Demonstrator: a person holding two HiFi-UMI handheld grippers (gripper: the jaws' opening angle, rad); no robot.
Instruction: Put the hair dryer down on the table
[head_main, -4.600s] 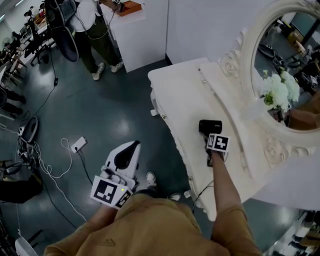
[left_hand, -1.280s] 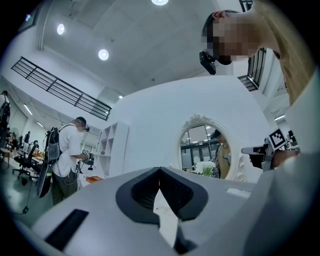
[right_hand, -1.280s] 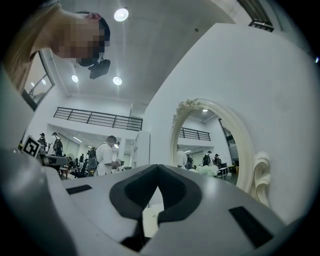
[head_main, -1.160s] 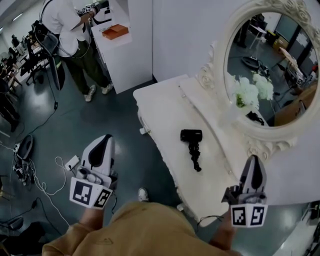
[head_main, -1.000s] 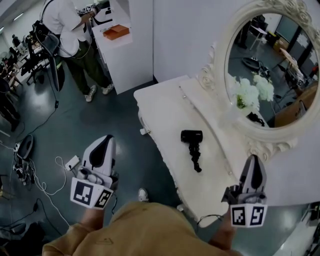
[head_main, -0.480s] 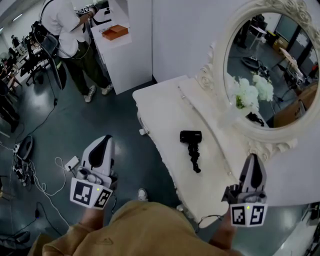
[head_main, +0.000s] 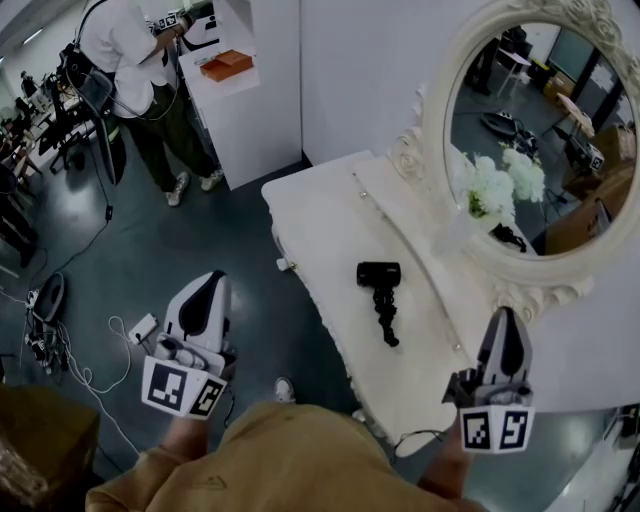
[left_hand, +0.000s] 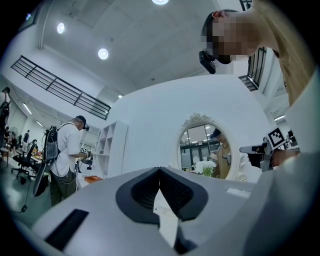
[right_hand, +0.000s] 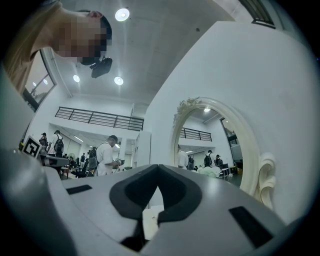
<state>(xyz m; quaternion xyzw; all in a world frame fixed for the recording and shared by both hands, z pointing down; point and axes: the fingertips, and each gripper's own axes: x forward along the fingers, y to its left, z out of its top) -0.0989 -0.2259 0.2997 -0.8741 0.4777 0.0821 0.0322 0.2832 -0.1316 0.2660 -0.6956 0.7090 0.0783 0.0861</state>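
Note:
A black hair dryer lies flat on the white dressing table, its cord trailing toward the near edge. Neither gripper touches it. My right gripper hovers near the table's front right end, shut and holding nothing; in the right gripper view its jaws meet at the tips with nothing between them. My left gripper hangs over the floor to the left of the table, well clear of the dryer. Its jaws are closed together and hold nothing.
An oval mirror in an ornate white frame stands at the table's back, white flowers before it. A person stands by a white shelf unit at upper left. Cables and a power strip lie on the dark floor.
The hair dryer, held on the table by my right gripper several seconds ago, now lies free. Both grippers have pulled back toward me and have stayed nearly still over the last second.

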